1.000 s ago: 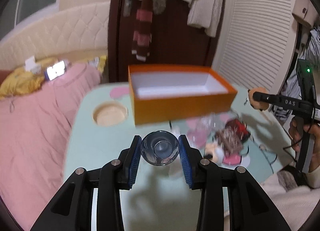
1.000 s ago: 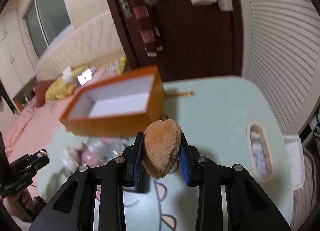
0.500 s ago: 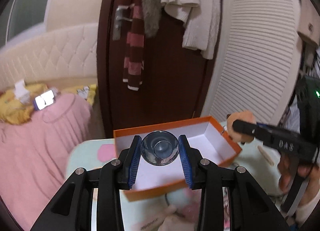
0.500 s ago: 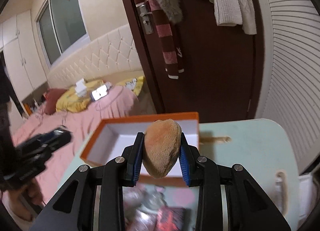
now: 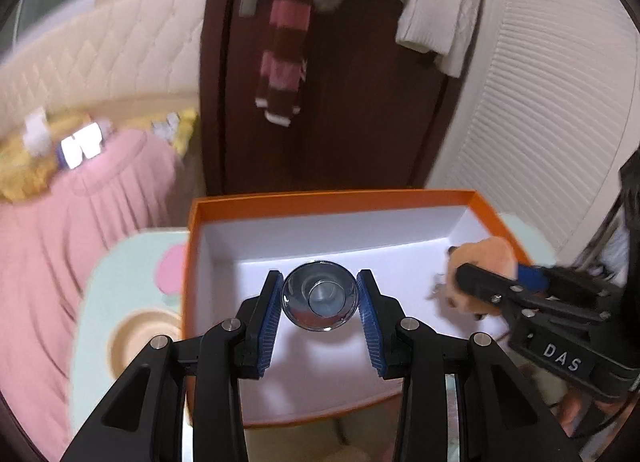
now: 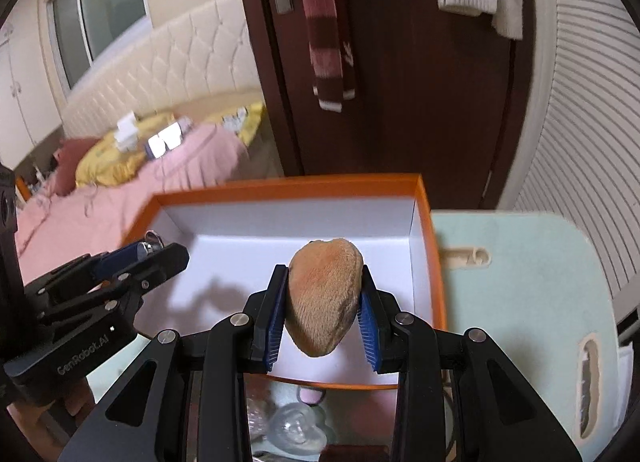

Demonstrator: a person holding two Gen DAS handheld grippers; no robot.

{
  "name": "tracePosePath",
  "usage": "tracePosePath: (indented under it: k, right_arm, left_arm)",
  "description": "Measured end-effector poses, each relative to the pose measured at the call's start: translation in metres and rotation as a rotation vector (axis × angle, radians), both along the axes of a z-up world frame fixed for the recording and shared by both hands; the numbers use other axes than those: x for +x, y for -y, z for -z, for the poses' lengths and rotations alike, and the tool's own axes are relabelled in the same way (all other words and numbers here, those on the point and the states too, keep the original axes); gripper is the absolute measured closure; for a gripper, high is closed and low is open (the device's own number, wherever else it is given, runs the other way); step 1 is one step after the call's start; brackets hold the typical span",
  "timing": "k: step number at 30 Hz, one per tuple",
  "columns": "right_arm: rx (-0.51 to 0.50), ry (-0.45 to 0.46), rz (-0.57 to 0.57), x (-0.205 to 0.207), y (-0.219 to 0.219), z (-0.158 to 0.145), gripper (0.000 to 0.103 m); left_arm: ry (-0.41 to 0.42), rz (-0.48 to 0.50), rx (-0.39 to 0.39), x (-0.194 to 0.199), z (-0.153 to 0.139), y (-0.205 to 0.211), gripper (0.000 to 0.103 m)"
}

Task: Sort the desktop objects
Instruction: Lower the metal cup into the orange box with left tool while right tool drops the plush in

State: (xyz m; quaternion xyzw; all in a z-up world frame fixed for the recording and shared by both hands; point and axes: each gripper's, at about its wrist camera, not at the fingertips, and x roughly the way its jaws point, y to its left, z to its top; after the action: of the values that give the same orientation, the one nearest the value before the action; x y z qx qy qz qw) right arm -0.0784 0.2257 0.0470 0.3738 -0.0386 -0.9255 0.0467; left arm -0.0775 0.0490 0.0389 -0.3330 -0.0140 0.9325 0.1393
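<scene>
An orange box with a white inside (image 5: 256, 204) (image 6: 434, 274) stands open on the pale green table. My left gripper (image 5: 320, 296) is shut on a small shiny round metal cup (image 5: 319, 295) and holds it over the box's middle. My right gripper (image 6: 323, 304) is shut on a tan plush toy (image 6: 325, 302) over the box's right part. The plush toy (image 5: 486, 258) and the right gripper also show in the left wrist view, at the right inside the box. The left gripper (image 6: 154, 252) shows in the right wrist view at the box's left.
The green table (image 6: 520, 282) has cut-out slots at its right (image 6: 588, 394). Clear plastic items (image 6: 296, 430) lie on the table in front of the box. A round wooden inset (image 5: 140, 338) is left of the box. A pink bed and a dark door stand behind.
Both grippers have moved forward from the table's front to above the open box, each still holding its object. The right gripper now reaches into the box's right side.
</scene>
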Motion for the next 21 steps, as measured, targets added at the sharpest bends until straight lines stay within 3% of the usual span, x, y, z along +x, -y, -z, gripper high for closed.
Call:
tracePosePath:
  k: [3,15,16,17,21]
  right_arm:
    - [0.048,-0.015,-0.002,0.0015,0.0022,0.003,0.068]
    - [0.052,-0.021,0.002,0.003,0.0004,0.0031,0.068]
    - [0.048,-0.021,0.002,0.0033,0.0,0.0027,0.067]
    - [0.044,-0.021,0.003,0.0036,-0.0005,0.0022,0.066]
    - [0.026,-0.021,0.005,0.0049,-0.0024,0.0005,0.065]
  left_arm:
    - [0.002,-0.002,-0.014,0.0,0.0032,0.0001,0.067]
    - [0.003,0.005,0.001,0.0,0.004,0.003,0.065]
    - [0.001,0.007,0.009,0.0007,0.0033,0.003,0.056]
    - [-0.002,0.01,0.016,0.0014,0.0025,0.003,0.037]
    - [-0.023,0.015,0.031,0.0079,-0.003,0.002,0.02]
